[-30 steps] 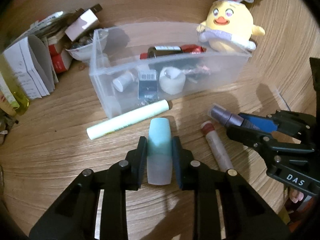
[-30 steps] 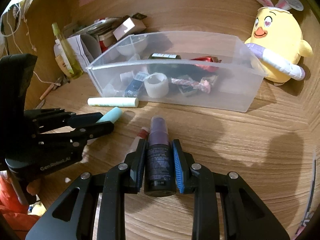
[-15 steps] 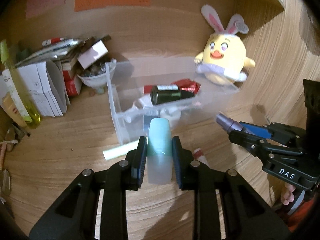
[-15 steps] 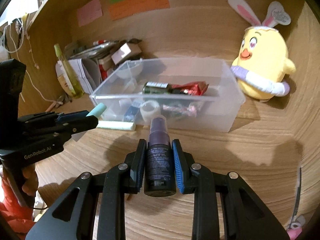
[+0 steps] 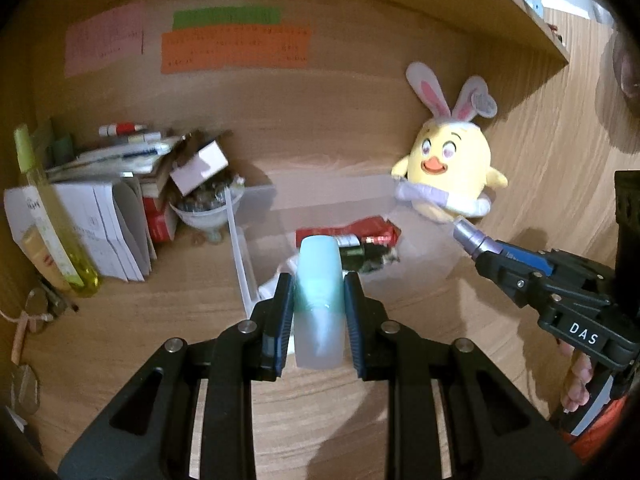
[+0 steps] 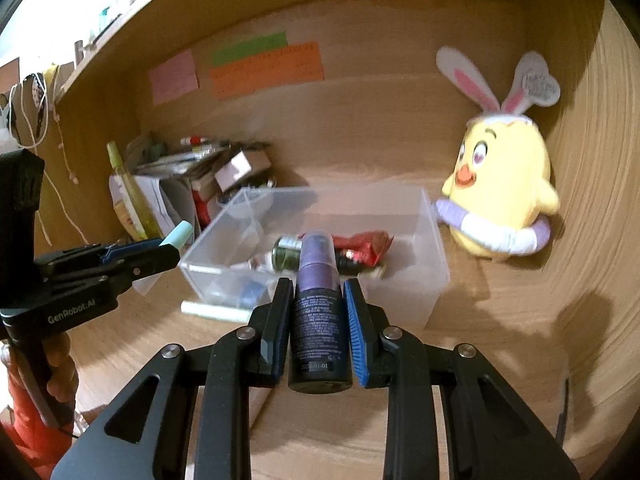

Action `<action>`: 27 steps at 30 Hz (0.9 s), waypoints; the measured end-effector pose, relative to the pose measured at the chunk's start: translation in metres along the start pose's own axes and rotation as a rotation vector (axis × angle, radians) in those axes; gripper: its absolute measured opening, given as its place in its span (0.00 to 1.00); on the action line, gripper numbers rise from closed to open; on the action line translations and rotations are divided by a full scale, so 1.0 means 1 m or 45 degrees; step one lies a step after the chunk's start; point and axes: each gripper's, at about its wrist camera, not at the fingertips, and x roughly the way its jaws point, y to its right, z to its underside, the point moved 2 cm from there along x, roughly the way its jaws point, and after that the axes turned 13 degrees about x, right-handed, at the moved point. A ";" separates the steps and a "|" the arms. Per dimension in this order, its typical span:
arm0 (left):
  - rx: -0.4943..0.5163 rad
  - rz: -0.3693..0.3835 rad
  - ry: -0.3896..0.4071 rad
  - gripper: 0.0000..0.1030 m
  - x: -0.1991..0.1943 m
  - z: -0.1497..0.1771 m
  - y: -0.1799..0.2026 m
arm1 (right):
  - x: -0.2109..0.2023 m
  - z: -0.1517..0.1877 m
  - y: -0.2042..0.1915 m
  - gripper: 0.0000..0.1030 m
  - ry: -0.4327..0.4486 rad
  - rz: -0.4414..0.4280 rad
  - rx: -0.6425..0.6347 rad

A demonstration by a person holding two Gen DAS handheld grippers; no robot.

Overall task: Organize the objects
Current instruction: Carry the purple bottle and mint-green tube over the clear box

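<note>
My left gripper has its jaws clamped on a mint tube, cap end forward, at the lower centre of the left view. In the right view the same tube pokes out at middle left, raised above the worktop just left of the bin.

My right gripper grips a dark spray bottle with a purple cap, its base toward the camera, at the lower centre of its view. In the left view that bottle shows only its purple tip at middle right, in front of the chick.

The clear bin sits mid-frame in the right view, holding a dark green bottle, a red packet and smaller bits too blurred to name. A pale green tube lies on the worktop against the bin's near wall. The chick plush with bunny ears stands to the right of the bin. At upper left a heap of papers, a yellow-green bottle and a small bowl crowd the corner. Pink, green and orange notes hang on the back wall.
</note>
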 end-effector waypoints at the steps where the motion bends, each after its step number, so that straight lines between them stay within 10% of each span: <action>1: 0.001 -0.005 0.006 0.24 0.000 -0.002 -0.001 | -0.001 -0.003 -0.001 0.23 0.010 0.000 -0.003; 27: -0.065 -0.082 0.041 0.24 0.028 -0.047 -0.037 | 0.029 -0.078 0.000 0.23 0.140 0.066 -0.049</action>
